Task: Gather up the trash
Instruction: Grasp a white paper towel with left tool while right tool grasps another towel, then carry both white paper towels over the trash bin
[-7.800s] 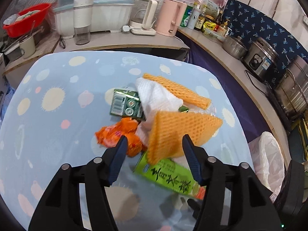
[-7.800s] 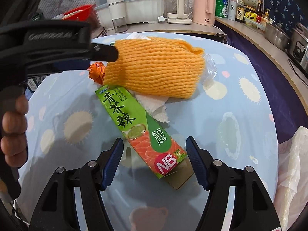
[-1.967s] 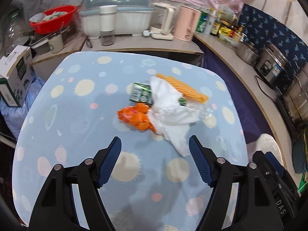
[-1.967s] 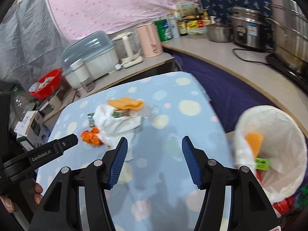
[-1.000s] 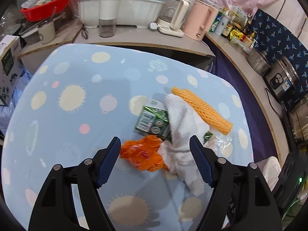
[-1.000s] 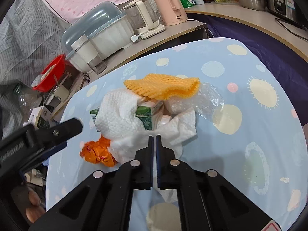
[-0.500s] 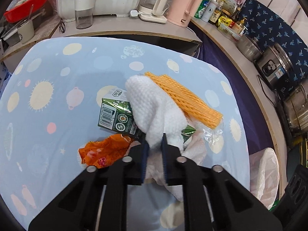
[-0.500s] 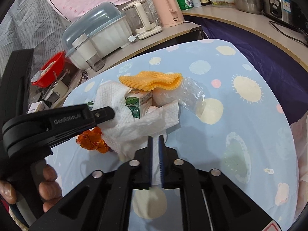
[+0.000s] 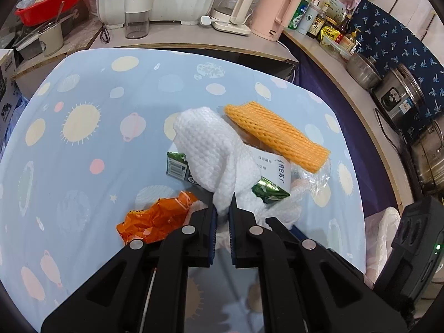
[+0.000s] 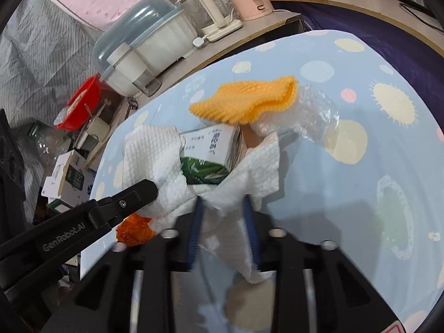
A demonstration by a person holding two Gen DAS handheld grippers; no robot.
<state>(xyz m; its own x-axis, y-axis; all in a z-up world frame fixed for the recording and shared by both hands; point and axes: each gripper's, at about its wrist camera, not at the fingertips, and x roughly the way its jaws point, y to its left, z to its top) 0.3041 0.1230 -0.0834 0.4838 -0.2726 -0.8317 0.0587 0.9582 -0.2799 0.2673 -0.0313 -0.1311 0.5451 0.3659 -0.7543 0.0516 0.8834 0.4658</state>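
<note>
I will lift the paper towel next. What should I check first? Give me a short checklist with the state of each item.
1. Left hand-held gripper pinches the paper towel, jaws just closed: ok.
2. Right hand-held gripper has the towel between its pads, jaws just closing, view blurred: probably ok.
3. Towel free of the carton: not ok, it drapes over it.
4. Orange foam net clear of the carton: not ok, it rests on top.
5. Way to the bin bag: cannot tell, only its edge shows.
</note>
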